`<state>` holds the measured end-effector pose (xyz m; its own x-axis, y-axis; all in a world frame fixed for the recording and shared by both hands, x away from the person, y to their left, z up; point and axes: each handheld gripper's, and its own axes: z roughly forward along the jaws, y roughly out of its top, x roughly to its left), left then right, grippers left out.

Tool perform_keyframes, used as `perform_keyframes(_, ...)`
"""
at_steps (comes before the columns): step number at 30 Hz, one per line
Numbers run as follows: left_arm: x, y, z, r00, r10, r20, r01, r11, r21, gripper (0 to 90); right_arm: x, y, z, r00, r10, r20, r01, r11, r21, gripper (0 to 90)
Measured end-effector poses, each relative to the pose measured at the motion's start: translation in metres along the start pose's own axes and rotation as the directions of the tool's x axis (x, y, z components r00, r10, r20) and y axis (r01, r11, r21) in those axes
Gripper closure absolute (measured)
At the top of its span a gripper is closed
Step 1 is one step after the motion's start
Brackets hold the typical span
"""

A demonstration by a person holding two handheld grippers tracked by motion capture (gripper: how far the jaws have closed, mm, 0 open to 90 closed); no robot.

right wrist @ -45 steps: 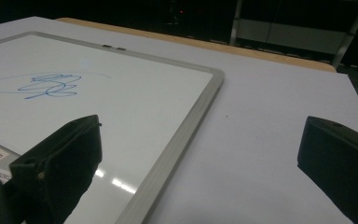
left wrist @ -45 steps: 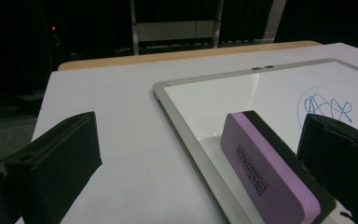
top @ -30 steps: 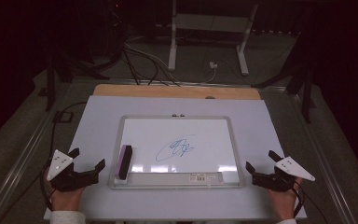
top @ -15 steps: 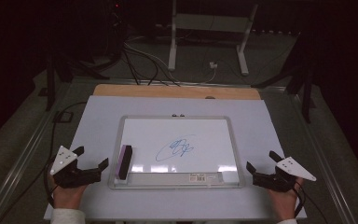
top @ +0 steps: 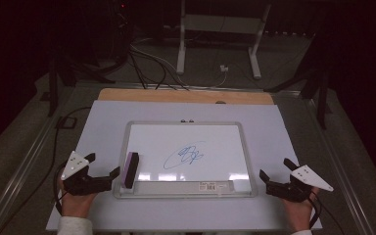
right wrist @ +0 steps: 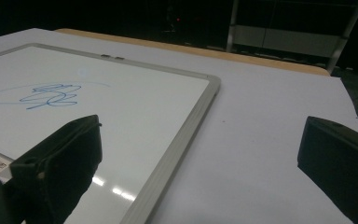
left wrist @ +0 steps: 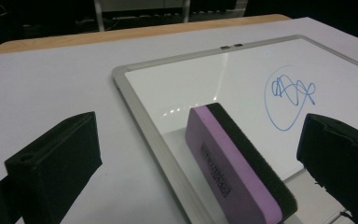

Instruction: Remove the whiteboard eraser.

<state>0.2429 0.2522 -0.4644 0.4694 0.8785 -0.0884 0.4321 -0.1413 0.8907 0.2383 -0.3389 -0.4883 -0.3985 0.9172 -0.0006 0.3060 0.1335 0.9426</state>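
A white board (top: 215, 142) with a grey frame lies flat in the middle of the table, and a blue scribble (top: 183, 156) marks its centre. A purple and black eraser (top: 130, 170) rests on the board's left edge. My left gripper (top: 103, 164) is open just left of the eraser, low over the table. In the left gripper view the eraser (left wrist: 235, 163) lies between the spread jaws, untouched, with the scribble (left wrist: 291, 93) beyond. My right gripper (top: 275, 169) is open beside the board's right front corner. In the right gripper view the board's frame (right wrist: 182, 135) runs between the jaws.
A white sheet (top: 103, 122) covers the table, and a wooden strip (top: 186, 96) shows at its far edge. A barcode label (top: 215, 186) sits on the board's front rim. Cables (top: 147, 63) and a white stand (top: 215, 29) are on the floor behind.
My left gripper has moved right and slightly forward, closing in on the eraser. The right gripper, the eraser and the board have stayed put.
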Motion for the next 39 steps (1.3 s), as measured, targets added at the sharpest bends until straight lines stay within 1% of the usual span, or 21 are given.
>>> perform_keyframes(6, -0.003, 0.0, 0.004, 0.9999, 0.003, 0.016, -0.004, 0.9999, 0.011, 0.4, 0.0, 0.001, 0.003, 1.0, 0.003, -0.001, -0.003, 1.0, 0.0, 0.2)
perform_keyframes(9, -0.004, 0.0, 0.007, 0.9998, 0.003, 0.022, -0.004, 0.9998, 0.019, 0.4, 0.001, 0.001, 0.003, 1.0, -0.004, -0.002, 0.004, 1.0, 0.0, 0.2)
perform_keyframes(10, -0.005, 0.0, 0.008, 0.9998, 0.001, 0.022, -0.002, 0.9997, 0.024, 0.3, 0.002, 0.001, 0.003, 0.9999, -0.013, -0.004, 0.013, 1.0, 0.0, 0.2)
perform_keyframes(14, -0.007, 0.0, 0.012, 0.9996, 0.0, 0.029, -0.001, 0.9992, 0.04, 1.2, 0.002, 0.001, 0.003, 0.9999, -0.013, -0.002, 0.013, 1.0, 0.002, 0.2)
perform_keyframes(17, -0.008, 0.001, 0.016, 0.9991, -0.012, 0.041, 0.01, 0.9983, 0.057, 1.2, 0.002, 0.001, 0.003, 0.9999, -0.011, -0.002, 0.011, 1.0, 0.0, 0.2)
perform_keyframes(19, -0.009, 0.002, 0.019, 0.998, -0.027, 0.057, 0.023, 0.997, 0.074, 1.5, 0.002, 0.001, 0.003, 0.9999, -0.011, -0.002, 0.011, 1.0, -0.002, 0.2)
perform_keyframes(22, -0.01, 0.003, 0.023, 0.9967, -0.033, 0.074, 0.026, 0.9948, 0.099, 1.5, 0.003, 0.001, 0.003, 0.9999, -0.011, -0.002, 0.011, 1.0, -0.001, 0.2)
perform_keyframes(25, -0.012, 0.004, 0.026, 0.9966, -0.034, 0.075, 0.024, 0.9911, 0.131, 1.5, 0.003, 0.001, 0.003, 0.9999, -0.017, -0.002, 0.017, 1.0, 0.001, 0.2)
perform_keyframes(32, -0.011, 0.004, 0.027, 0.9967, -0.037, 0.072, 0.026, 0.9885, 0.149, 1.3, 0.003, 0.001, 0.003, 0.9998, -0.018, -0.002, 0.018, 1.0, 0.003, 0.2)
perform_keyframes(39, -0.008, 0.001, 0.029, 0.9957, -0.064, 0.067, 0.051, 0.9825, 0.179, 1.4, 0.004, 0.001, 0.003, 0.9997, -0.022, -0.004, 0.022, 1.0, 0.003, 0.2)
